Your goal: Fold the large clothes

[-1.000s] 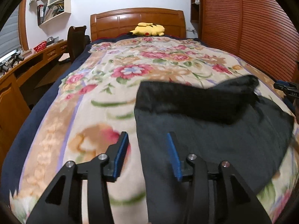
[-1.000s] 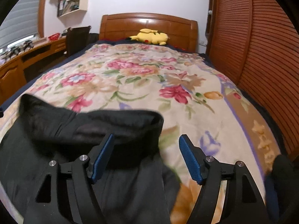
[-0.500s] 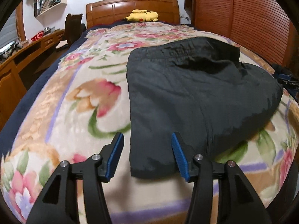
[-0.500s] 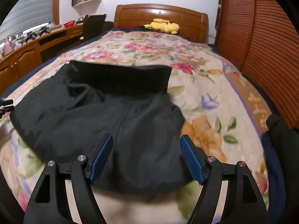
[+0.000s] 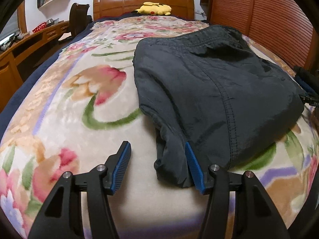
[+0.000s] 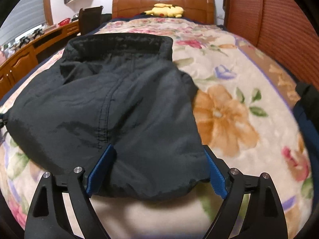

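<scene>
Over the last second the dark grey, thin woven garment [image 5: 209,83] went from a raised, draped fold to lying flat on the floral fleece blanket [image 5: 65,107]. The black left gripper with blue pads [image 5: 157,165] dropped toward the blanket and drew up to the garment's near corner, its right pad touching the bunched hem. The matching right gripper [image 6: 157,171] also came down and forward, so that its spread pads bracketed the garment's near edge.

No text, label, brand or number can be read — nothing legible in either view.
</scene>
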Motion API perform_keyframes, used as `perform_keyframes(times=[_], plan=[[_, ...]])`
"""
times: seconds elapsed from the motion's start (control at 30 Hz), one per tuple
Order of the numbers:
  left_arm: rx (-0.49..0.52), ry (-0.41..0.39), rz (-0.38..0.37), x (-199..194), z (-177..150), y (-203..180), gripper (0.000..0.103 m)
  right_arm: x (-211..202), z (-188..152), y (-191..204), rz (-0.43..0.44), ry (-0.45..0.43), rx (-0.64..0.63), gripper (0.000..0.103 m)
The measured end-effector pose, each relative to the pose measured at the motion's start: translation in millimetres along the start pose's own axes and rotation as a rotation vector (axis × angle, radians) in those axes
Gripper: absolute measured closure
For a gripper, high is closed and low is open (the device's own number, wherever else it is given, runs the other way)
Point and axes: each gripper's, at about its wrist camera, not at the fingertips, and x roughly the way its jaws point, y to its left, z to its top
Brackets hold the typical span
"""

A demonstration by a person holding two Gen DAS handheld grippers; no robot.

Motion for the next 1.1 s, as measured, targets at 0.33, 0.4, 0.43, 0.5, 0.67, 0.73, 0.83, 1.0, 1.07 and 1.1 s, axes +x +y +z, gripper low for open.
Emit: perform_keyframes(times=[0.33,0.4,0.43,0.5,0.67,0.73,0.83,1.0,1.07,1.1], plan=[[0.023,-0.009,0.029,-2,-3,-6,0.047,4,-6,-2,0.04,0.008,0.026,0.014],[0.042,-0.006,0.048,-3,-1,-10,0.047,4,-5,0,0.03,0.007,0.016,0.014],[0.049,-0.005,0.052,-4,-1,-12,0.051,5,-6,1,0.027,0.008,0.011,0.014],[0.049,0.008,0.005,-4,0,-15,0.072,5,-6,3,0.047,0.018,-0.002,0.021],[0.042,0.004,-0.007,-9,1,-20,0.098,-1,-5,13,0.112,0.03,-0.031,0.066],[0.033,-0.02,0.001,-17,1,-21,0.099,-7,-5,21,0.086,0.019,-0.062,0.083],[0.025,-0.055,0.003,-34,-1,-21,0.1,-20,-8,26,0.055,-0.018,-0.078,0.088],[0.033,-0.09,-0.006,-61,-9,-23,0.1,-47,-9,30,0.057,-0.058,-0.082,0.09],[0.03,-0.108,-0.011,-75,-18,-24,0.1,-61,-12,32,0.064,-0.068,-0.091,0.09],[0.03,-0.117,-0.014,-83,-24,-25,0.1,-66,-14,33,0.066,-0.071,-0.096,0.09]])
